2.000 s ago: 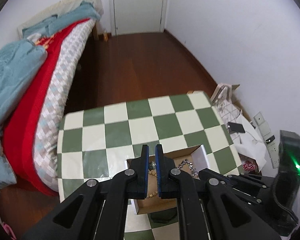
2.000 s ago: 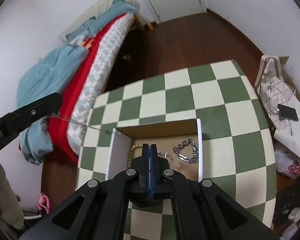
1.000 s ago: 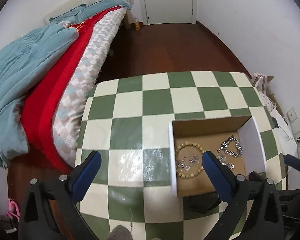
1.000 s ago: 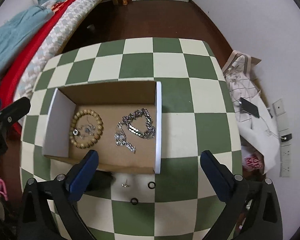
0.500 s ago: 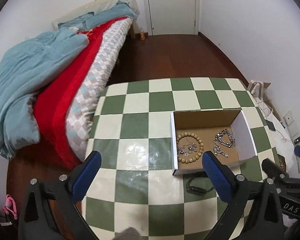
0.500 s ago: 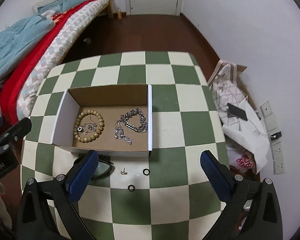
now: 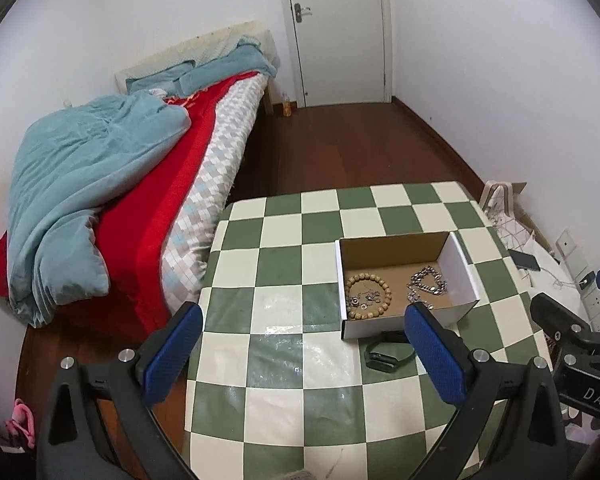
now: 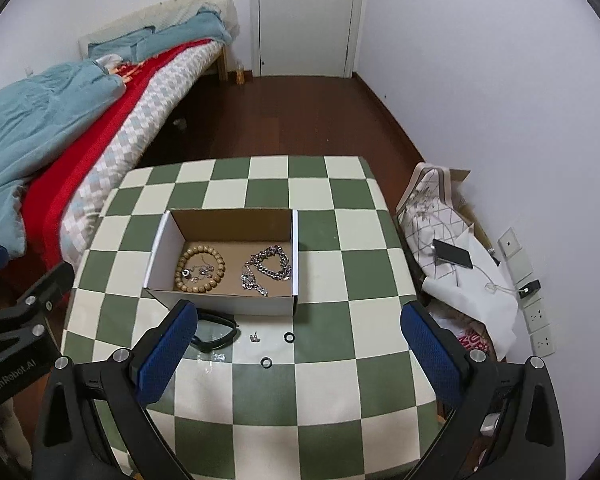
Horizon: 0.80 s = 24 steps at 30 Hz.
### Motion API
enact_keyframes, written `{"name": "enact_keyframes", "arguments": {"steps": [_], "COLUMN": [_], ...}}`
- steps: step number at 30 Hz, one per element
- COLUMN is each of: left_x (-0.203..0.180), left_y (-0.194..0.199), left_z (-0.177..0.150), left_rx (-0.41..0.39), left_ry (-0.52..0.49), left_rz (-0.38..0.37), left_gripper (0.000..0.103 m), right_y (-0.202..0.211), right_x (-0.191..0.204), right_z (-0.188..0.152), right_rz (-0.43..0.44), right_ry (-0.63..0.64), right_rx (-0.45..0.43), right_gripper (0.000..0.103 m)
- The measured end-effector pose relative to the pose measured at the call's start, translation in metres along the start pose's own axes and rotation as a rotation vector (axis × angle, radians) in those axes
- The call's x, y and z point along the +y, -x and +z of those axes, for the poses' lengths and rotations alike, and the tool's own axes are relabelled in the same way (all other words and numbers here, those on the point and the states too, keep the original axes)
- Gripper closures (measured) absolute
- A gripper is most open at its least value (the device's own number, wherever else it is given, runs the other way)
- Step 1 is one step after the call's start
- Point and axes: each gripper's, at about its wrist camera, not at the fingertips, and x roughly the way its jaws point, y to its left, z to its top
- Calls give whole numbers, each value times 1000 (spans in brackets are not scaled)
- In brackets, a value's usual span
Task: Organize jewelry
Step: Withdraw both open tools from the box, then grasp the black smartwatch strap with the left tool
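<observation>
Green-and-cream checkered table stands beside a bed in a small room with a white door. On it sits an open cardboard box holding a wooden bead bracelet and a silver chain. Just in front of the box lie a black band, a small stud and two dark rings. Both the left gripper and right gripper hover above the table with jaws spread wide, holding nothing

Quick count: one cardboard box, one bead bracelet, one chunky silver chain, two black rings, one tiny stud, one dark band.
</observation>
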Motion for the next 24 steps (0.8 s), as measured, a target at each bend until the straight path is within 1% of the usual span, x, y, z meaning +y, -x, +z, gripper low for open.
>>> {"name": "enact_keyframes", "arguments": {"steps": [4,7,9,12,14,16,18,20,21,22,23,24], "left_x": [0,0,0,1,0,-1,-2,-2,-2,-2,-3,-5], "left_y": [16,25,26,19,7,-8,-25,-40,-47,-55,-62,-67], "left_z": [-4,-9,-13,-22,-31,-43,-53,-62,-65,-69,-72,-74], "left_rx": [-30,-58,-65,-60,-41,-27,-7,21,37,52,64,69], "left_ry": [0,19,24,28,11,-19,-40,-61,-68,-74,-82,-92], "left_rz": [5,12,22,58,117,197,260,302,312,322,336,344], "left_gripper": [0,0,0,0,0,0,0,0,0,0,0,0], "right_y": [21,33,39,43,39,30,13,-9,-18,-33,-46,-57], "right_x": [-2,-4,-5,-6,-8,-12,-17,-23,-25,-27,-27,-27], "right_z": [-4,-8,-10,-15,-21,-28,-39,-53,-58,-67,-73,-78], "right_rz": [-3,-1,5,11,22,31,38,43,52,73,88,107], "right_ry": [-8,-15,-22,-31,-37,-48,-73,-103,-112,-125,-135,-143], "right_rx": [-37,-56,-62,-67,-65,-49,-15,21,34,59,76,91], "right_gripper": [0,0,0,0,0,0,0,1,2,9,21,26]}}
